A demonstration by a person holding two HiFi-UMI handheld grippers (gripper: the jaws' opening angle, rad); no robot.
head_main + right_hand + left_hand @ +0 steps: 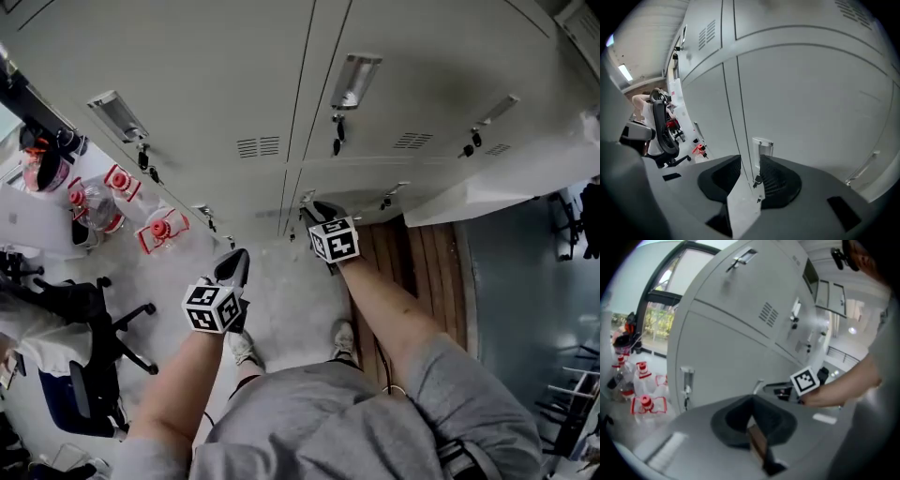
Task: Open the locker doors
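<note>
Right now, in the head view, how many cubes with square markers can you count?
2. One cube rides on the left gripper, left of centre; the other cube rides on the right gripper, nearer the lockers. None looks hidden.

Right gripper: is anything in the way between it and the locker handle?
No, nothing visible. In the right gripper view, the open right gripper points straight at the silver handle on the lower locker door. The handle shows in the gap between the jaws, with only empty space before it.
</note>
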